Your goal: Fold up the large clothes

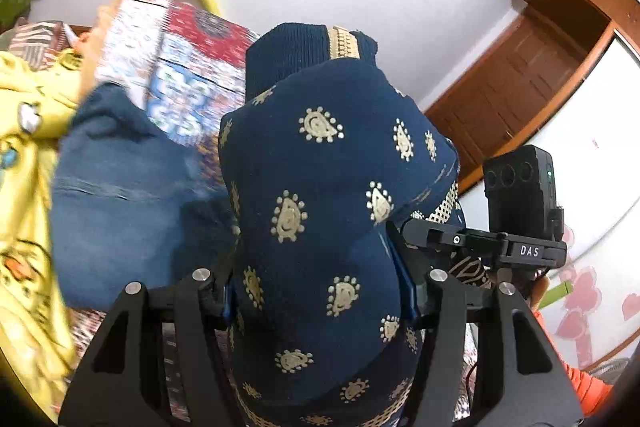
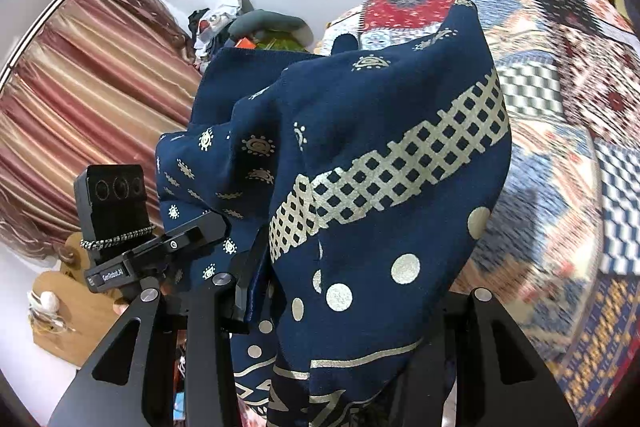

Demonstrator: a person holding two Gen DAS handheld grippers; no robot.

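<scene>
Navy printed garment (image 1: 320, 195) bunched in both my grippers: left gripper (image 1: 318, 291) pinches a thick fold, right gripper (image 2: 344, 311) a thinner one. Cloth mounds toward 12 o'clock from each; long axis unreadable.

wrist views close on navy garment (image 1: 320, 187), shared patchwork bedspread (image 2: 560, 107)

Patchwork-covered bed (image 2: 560, 131) w/ jeans (image 1: 120, 195), yellow garment (image 1: 24, 163)

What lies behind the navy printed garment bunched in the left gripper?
Behind the navy garment show blue denim and a patchwork spread; whatever is directly behind is hidden.
</scene>
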